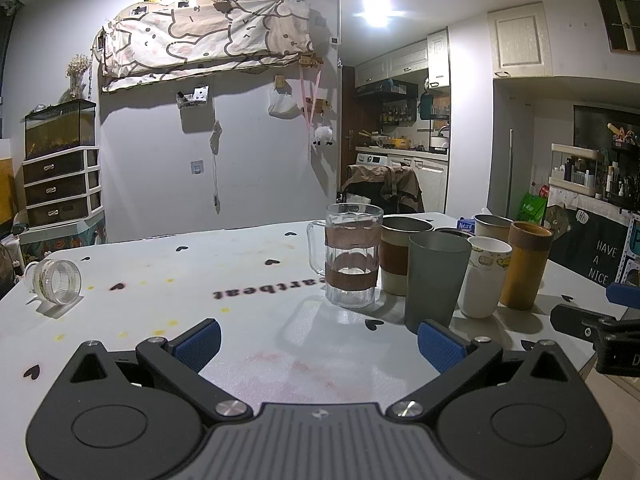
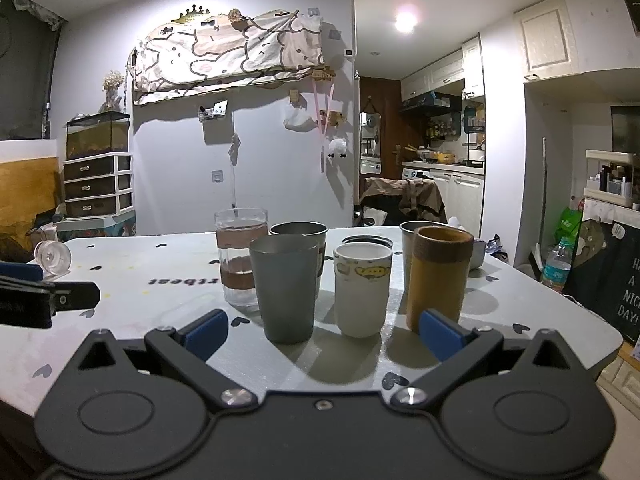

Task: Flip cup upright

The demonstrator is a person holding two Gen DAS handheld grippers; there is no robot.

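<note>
The cup (image 1: 54,281), a clear glass one, lies on its side at the far left of the bench (image 1: 248,364), well apart from a cluster of about seven upright cups. No grasp has begun, I judge: the left gripper (image 1: 318,346) and right gripper (image 2: 322,336) both hold their jaws wide and empty. Next the left one must reach across and close on the one fallen cup.
</note>
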